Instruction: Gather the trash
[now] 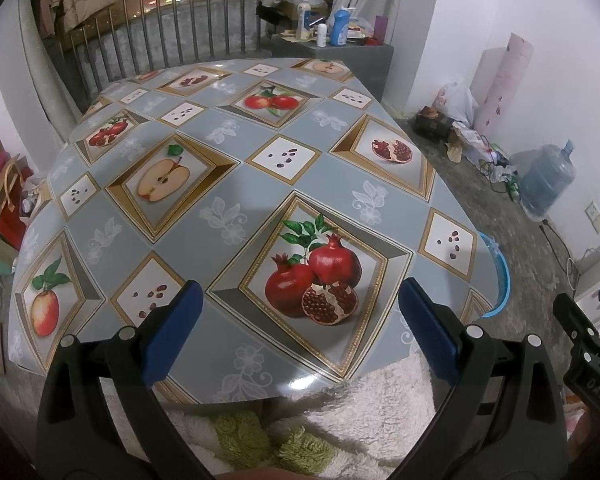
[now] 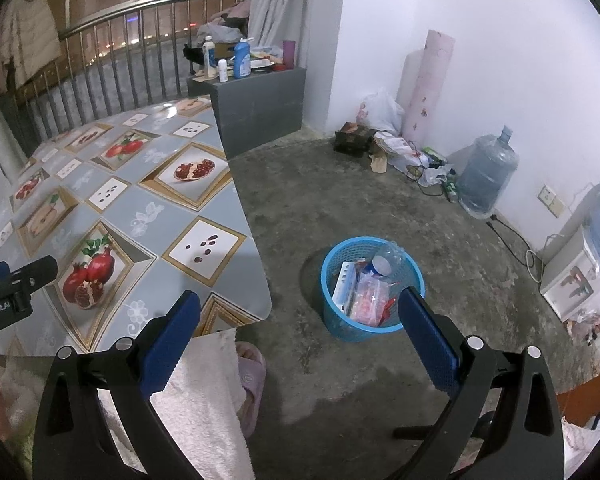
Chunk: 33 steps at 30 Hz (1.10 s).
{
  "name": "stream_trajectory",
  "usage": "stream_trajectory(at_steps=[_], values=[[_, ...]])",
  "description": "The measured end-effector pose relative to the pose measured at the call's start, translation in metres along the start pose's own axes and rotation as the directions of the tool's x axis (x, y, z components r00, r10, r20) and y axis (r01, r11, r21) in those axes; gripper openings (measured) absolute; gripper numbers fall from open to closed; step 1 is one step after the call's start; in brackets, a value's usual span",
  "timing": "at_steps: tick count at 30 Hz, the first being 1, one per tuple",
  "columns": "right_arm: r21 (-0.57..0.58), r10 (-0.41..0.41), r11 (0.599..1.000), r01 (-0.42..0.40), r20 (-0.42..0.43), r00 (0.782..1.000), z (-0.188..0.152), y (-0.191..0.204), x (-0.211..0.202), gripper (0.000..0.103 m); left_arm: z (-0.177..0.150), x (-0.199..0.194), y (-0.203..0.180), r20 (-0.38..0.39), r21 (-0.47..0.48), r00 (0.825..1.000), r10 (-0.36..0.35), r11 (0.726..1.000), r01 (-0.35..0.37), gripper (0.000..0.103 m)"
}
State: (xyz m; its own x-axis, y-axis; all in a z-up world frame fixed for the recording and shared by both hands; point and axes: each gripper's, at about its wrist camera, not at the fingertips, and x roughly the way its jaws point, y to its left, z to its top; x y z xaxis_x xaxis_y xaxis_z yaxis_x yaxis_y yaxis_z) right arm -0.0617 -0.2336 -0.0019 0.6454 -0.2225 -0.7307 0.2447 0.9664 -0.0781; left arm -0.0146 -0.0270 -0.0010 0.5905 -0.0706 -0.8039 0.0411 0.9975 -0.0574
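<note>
A blue mesh trash basket (image 2: 342, 322) stands on the concrete floor right of the table; a sliver of its rim (image 1: 500, 276) shows past the table's right edge. It holds a plastic bottle (image 2: 385, 260), a white box (image 2: 346, 284) and clear wrappers (image 2: 368, 298). My left gripper (image 1: 300, 312) is open and empty over the near part of the fruit-patterned table (image 1: 236, 168). My right gripper (image 2: 300, 320) is open and empty above the floor, just left of the basket. No loose trash shows on the tabletop.
A grey cabinet (image 2: 260, 108) with bottles stands behind the table by a railing. Bags, a pink roll (image 2: 426, 88) and a water jug (image 2: 486, 172) line the right wall. A pink slipper (image 2: 252, 376) and white fleece clothing (image 2: 204, 396) are below me.
</note>
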Motion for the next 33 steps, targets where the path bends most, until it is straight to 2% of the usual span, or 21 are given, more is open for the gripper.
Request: stream_trajectory(at_steps=[33], values=[[-0.001,0.007,1.000,-0.007,-0.002,1.000,0.0004,0.0025,0.0001,0.096,0.0002,0.0005,0.0005,-0.001,0.001,1.000,0.001,1.000,-0.001,0.094]])
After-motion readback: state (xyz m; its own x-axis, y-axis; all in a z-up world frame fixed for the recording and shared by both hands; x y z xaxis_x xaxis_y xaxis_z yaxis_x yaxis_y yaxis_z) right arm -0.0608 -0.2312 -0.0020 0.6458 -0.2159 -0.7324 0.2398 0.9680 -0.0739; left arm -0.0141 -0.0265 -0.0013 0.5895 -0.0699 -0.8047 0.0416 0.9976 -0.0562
